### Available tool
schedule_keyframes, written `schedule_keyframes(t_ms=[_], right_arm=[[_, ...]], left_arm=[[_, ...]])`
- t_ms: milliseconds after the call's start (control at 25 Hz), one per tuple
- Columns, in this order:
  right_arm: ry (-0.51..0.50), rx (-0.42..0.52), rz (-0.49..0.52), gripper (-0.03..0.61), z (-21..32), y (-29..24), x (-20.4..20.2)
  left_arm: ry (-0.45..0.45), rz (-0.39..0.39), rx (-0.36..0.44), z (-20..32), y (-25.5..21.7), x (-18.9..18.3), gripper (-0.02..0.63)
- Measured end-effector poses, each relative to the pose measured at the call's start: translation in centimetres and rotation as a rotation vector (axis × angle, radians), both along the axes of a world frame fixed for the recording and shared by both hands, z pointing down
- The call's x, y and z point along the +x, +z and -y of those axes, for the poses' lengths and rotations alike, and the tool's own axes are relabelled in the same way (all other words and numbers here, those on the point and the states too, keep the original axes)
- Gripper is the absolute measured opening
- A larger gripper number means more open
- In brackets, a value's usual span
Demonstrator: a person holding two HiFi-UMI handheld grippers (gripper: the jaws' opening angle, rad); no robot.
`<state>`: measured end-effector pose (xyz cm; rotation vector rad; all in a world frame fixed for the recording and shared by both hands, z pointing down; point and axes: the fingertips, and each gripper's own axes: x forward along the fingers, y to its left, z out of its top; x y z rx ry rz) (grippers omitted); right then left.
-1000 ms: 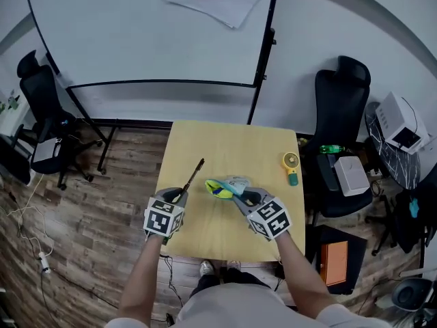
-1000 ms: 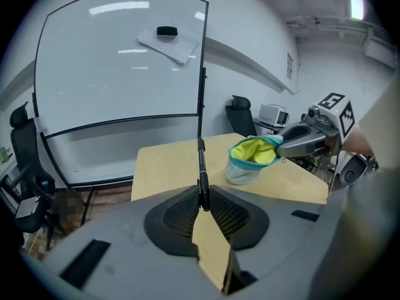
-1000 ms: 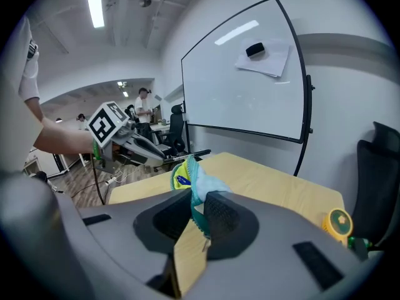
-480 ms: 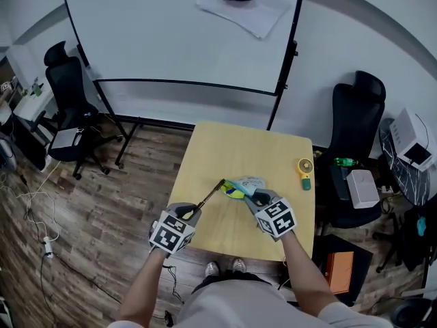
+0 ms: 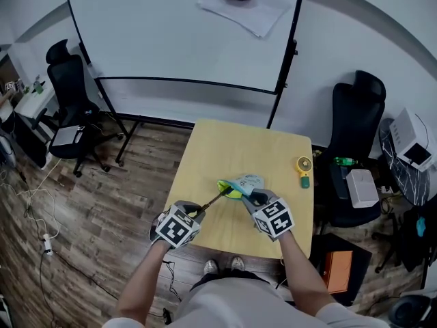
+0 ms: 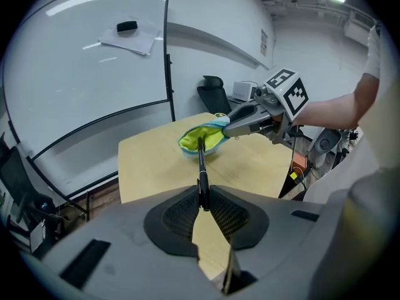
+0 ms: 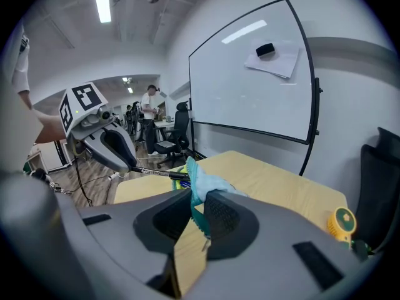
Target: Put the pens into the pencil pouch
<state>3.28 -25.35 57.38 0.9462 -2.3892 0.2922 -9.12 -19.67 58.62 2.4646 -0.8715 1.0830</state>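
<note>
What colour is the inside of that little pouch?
The pouch is lined yellow-green, seen best in the left gripper view.

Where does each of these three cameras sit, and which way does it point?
Head view: on the person's head, steeply down at the table; both forearms, left gripper and right gripper show.
Left gripper view: on the left gripper, along its jaws shut on the pen toward the pouch; right forearm shows.
Right gripper view: on the right gripper, jaws shut on the pouch's edge, toward the whiteboard; left gripper shows.
Shared: both gripper views show pen and pouch.
</note>
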Motion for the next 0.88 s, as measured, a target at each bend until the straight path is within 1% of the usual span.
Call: schedule_keyframes(t_ms=[160,360,480,600,800,880], right_arm=[[-0.009,-0.006,0.004,0.058,-0.5,0.1,-0.2],[-0.043,-0.011,0.005,0.058,-1.6,0.3,-1.1],[-0.066,-0.014,0.01,0.058,-2.1,0.2,-1.5],[-0.094,-0.021,0.019,0.058,-2.9,0.3,-2.1],[-0.113,-0.02,0.042,0.058,-3.4,0.1,-2.7],[-0.115,-0.021,0.045,0.058,-3.5,0.0,-2.6]], left_arm=[[0.042,0.048,-0.03,1.4,0.7,1.7,0.06],[0.09,0.071,-0.044,3.0,1.2,4.2,0.06],[0.087,0.096,-0.078,3.4,1.4,5.1,0.06],[0.087,0.083,-0.09,4.2,1.4,6.5,0.06],[0.079,0.084,-0.072,5.7,2.0,8.0,0.061],[0.064,0.103,-0.082,5.7,2.7,7.9,0.061]])
